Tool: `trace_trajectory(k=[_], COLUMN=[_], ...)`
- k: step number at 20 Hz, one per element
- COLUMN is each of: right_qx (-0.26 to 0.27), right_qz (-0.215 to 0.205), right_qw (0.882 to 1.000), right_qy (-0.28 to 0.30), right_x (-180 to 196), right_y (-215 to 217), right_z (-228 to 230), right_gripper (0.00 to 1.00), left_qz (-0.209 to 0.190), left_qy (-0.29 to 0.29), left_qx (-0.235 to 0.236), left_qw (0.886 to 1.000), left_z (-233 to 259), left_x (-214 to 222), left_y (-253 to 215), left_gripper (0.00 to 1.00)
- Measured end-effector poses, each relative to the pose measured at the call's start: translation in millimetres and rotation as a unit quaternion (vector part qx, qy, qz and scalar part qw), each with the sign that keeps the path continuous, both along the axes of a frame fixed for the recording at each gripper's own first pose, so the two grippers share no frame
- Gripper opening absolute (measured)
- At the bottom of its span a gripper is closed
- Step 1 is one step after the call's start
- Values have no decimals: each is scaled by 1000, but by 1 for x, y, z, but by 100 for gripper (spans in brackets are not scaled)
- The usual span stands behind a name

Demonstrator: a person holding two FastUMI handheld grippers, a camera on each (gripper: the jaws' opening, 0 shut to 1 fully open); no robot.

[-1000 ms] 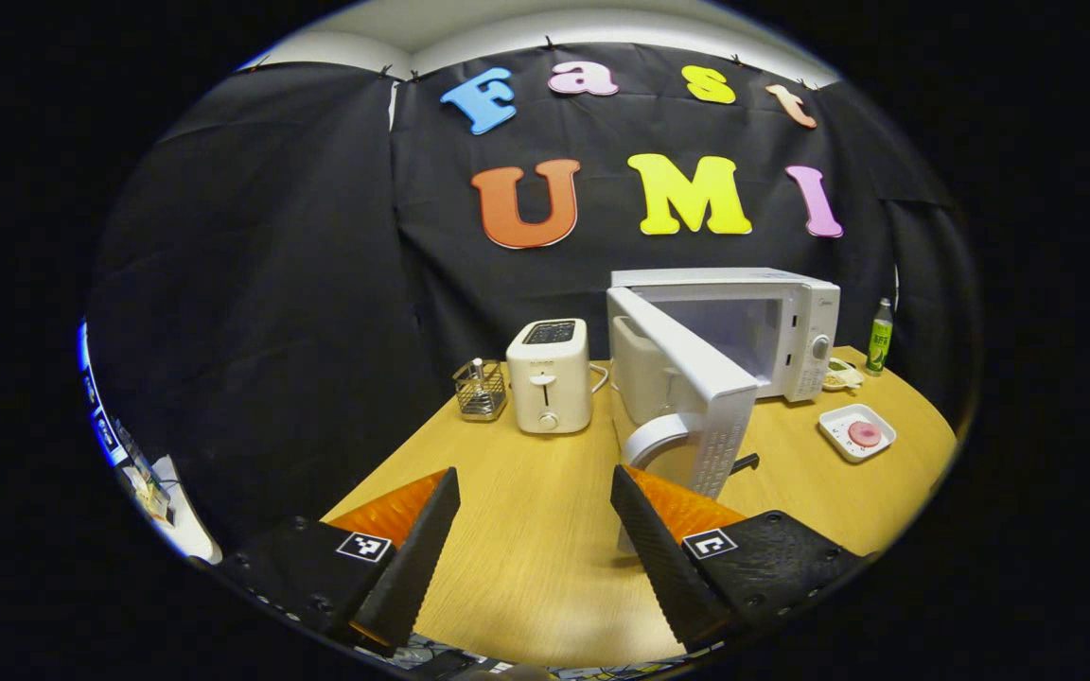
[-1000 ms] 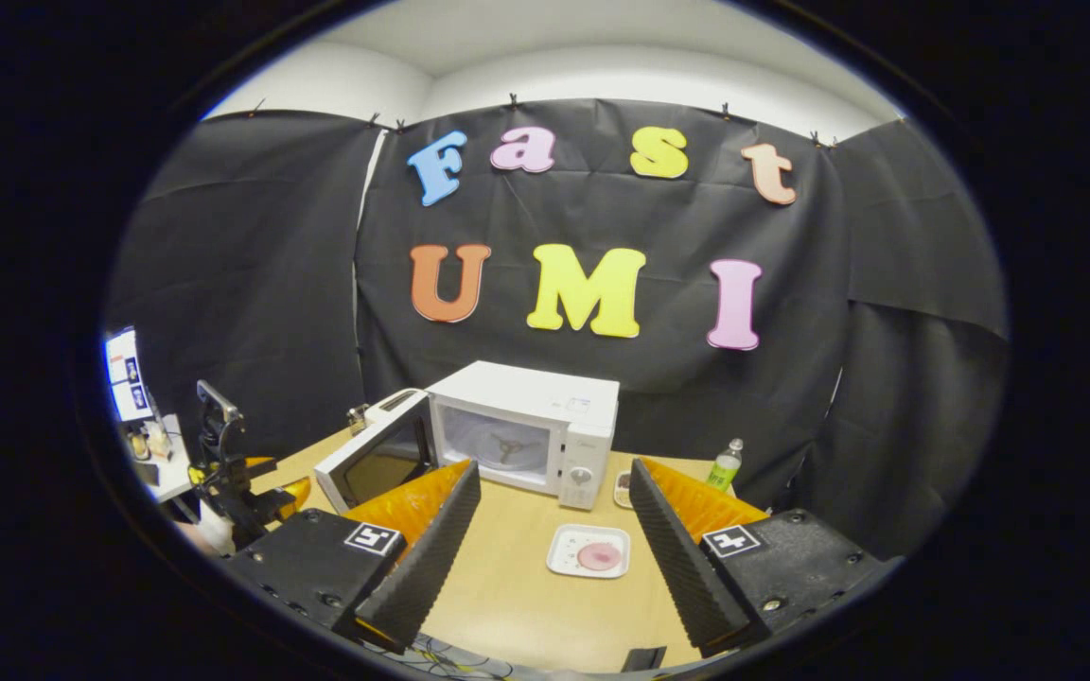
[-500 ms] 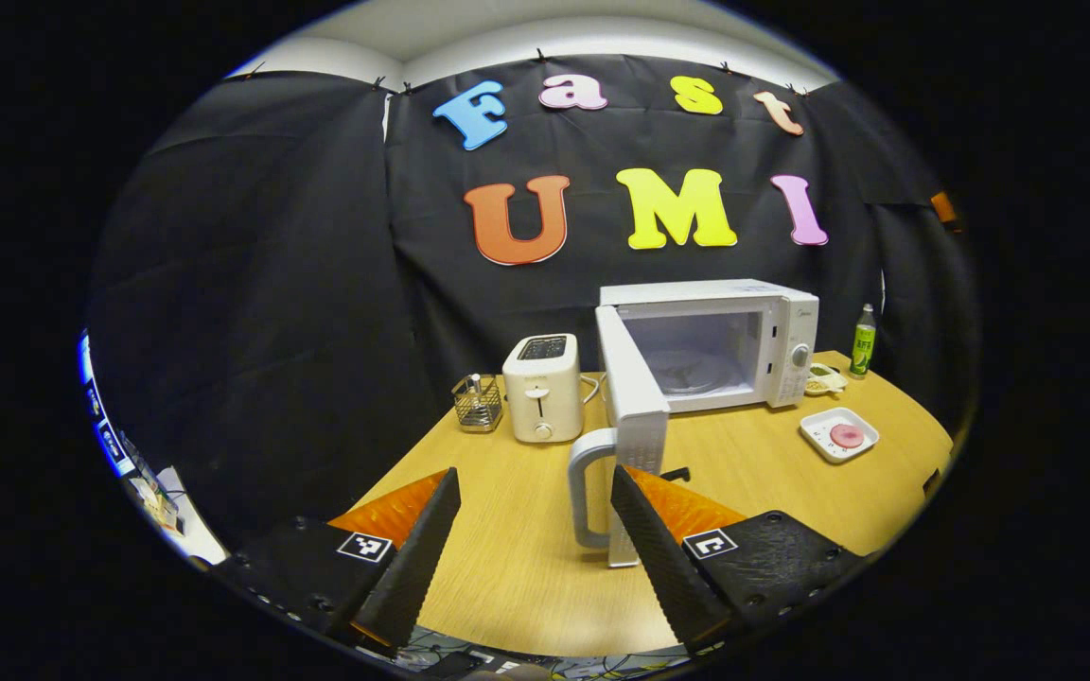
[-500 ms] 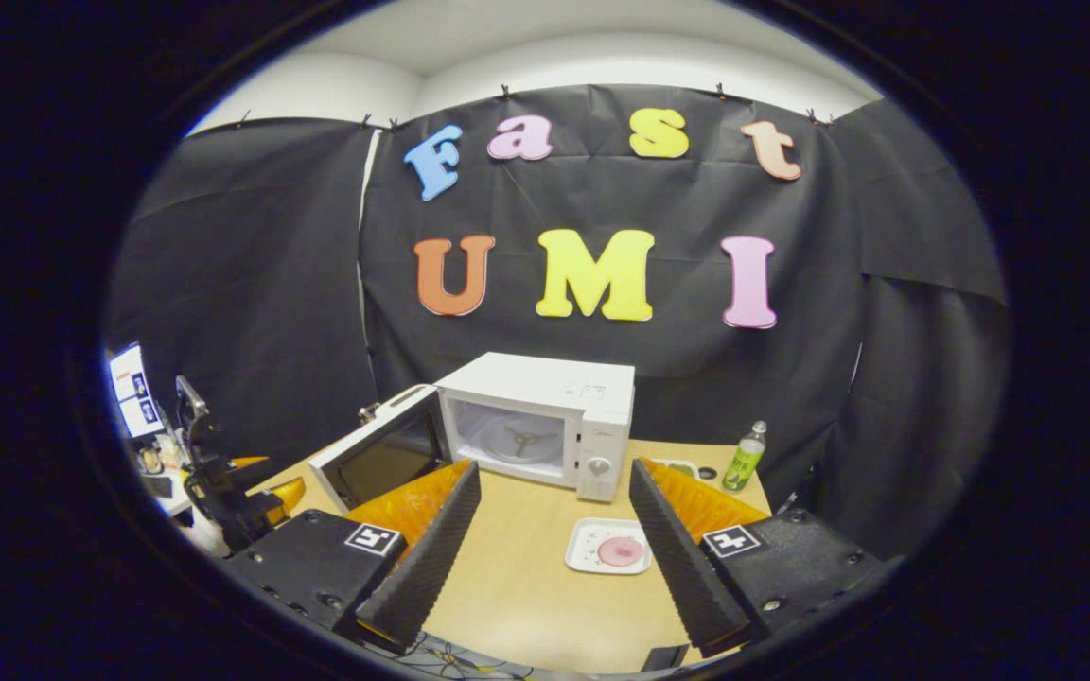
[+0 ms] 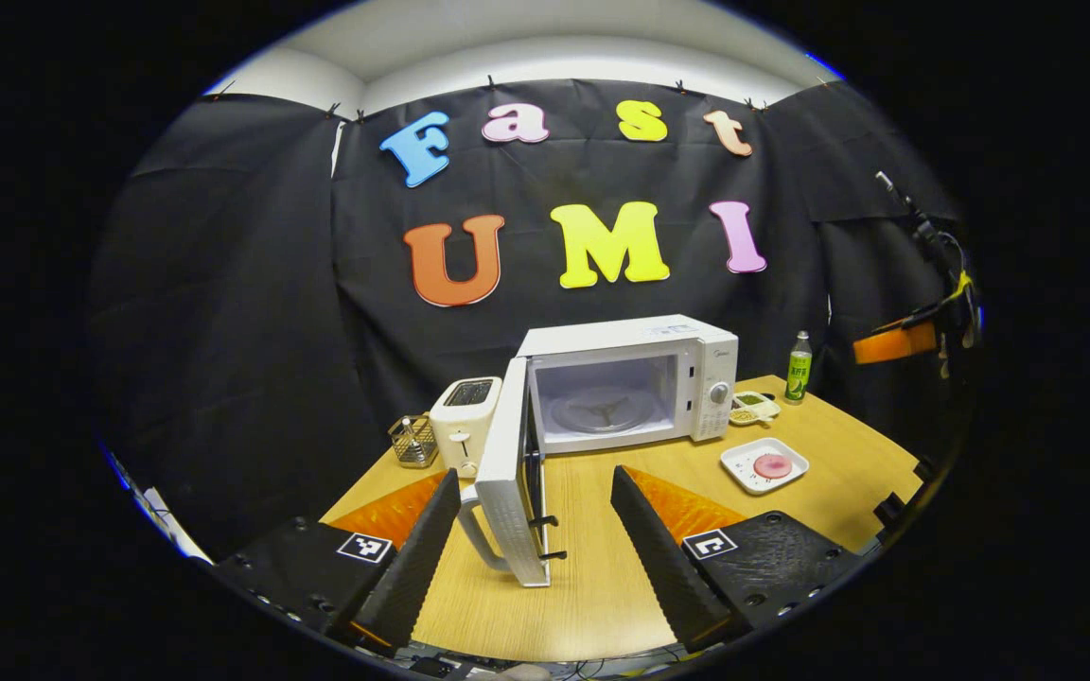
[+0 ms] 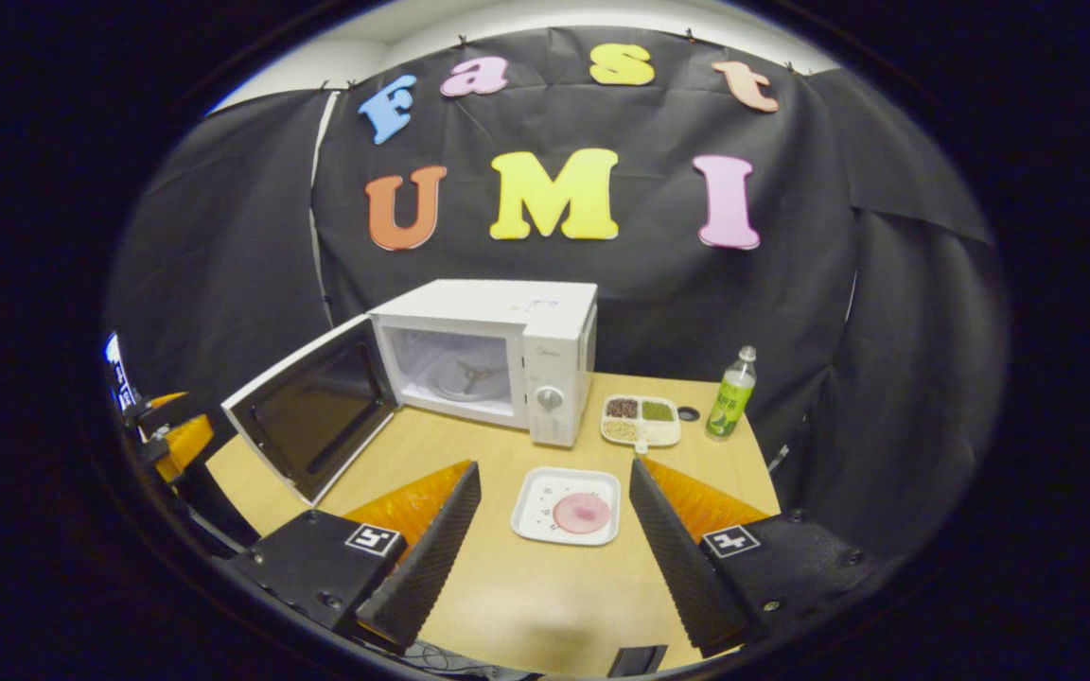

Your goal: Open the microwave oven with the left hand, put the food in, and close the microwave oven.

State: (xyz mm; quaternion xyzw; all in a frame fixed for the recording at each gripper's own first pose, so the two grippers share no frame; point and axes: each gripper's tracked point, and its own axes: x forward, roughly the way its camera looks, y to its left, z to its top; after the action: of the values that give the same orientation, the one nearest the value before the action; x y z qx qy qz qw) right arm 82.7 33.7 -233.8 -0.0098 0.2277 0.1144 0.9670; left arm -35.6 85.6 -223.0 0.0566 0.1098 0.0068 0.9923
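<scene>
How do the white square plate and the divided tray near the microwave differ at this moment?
The square plate has one open surface and holds a single pink round piece of food; the divided tray is split into compartments holding dark, green and pale fillings. The plate lies nearer, between the right gripper's open jaws in the right gripper view; the tray sits farther back, beside the microwave and the green bottle. Both are white and rest flat on the wooden table.

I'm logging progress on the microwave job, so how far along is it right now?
Done: the microwave door stands wide open, cavity empty. In hand: nothing yet; the right gripper hangs open above the white plate with the pink food, which sits on the table. The left gripper is open too, holding nothing. Left: lift the food in, then close the door.
</scene>
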Motion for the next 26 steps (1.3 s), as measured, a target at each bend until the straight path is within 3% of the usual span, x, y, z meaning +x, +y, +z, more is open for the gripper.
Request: trace_trajectory(k=[5,6,7,8,9,11,12,13,14,15,19,20,21,22,23,24,26], right_qx=[37,40,47,55,58,60,64,65,66,75,103,100,101,96,87,75,68], right_qz=[-7,-9,-8,-8,-11,-10,-2,2,12,17,1,-3,-2,4,13,25,33], right_qw=[996,994,991,988,985,978,975,972,968,965,951,948,944,942,941,940,934], right_qy=[83,105,126,146,162,198,213,227,241,253,291,303,313,323,325,333,349], right_x=[61,72,83,92,101,113,114,117,120,122,138,139,139,140,140,138,138], right_y=[-23,-27,-30,-35,-40,-47,-49,-50,-49,-47,-41,-43,-42,-40,-39,-40,-40], right_z=[-88,-107,-124,-139,-156,-186,-197,-207,-217,-222,-239,-244,-247,-249,-249,-247,-247], right_gripper=[100,94,99,88,94,92,87,75,80,67,41,26,33,25,12,20,17], left_qz=[6,10,16,23,30,44,53,61,68,74,95,100,105,111,116,120,126], left_qy=[-2,-3,-1,0,1,6,9,12,16,19,23,23,22,22,22,24,29], left_qx=[-20,-17,-12,-7,-4,-2,0,1,2,2,5,8,9,9,8,7,6], left_qw=[1000,1000,1000,1000,1000,999,999,998,998,997,995,995,994,994,993,992,992], left_z=[33,40,42,46,50,54,55,55,55,55,58,59,61,62,62,60,57], left_x=[2,3,5,5,7,9,10,10,10,10,10,9,9,8,7,7,8], left_y=[-33,-37,-40,-42,-45,-50,-51,-54,-56,-58,-66,-67,-68,-70,-70,-72,-75], left_gripper=[96,96,96,96,96,96,96,96,95,96,96,96,96,96,96,96,96])
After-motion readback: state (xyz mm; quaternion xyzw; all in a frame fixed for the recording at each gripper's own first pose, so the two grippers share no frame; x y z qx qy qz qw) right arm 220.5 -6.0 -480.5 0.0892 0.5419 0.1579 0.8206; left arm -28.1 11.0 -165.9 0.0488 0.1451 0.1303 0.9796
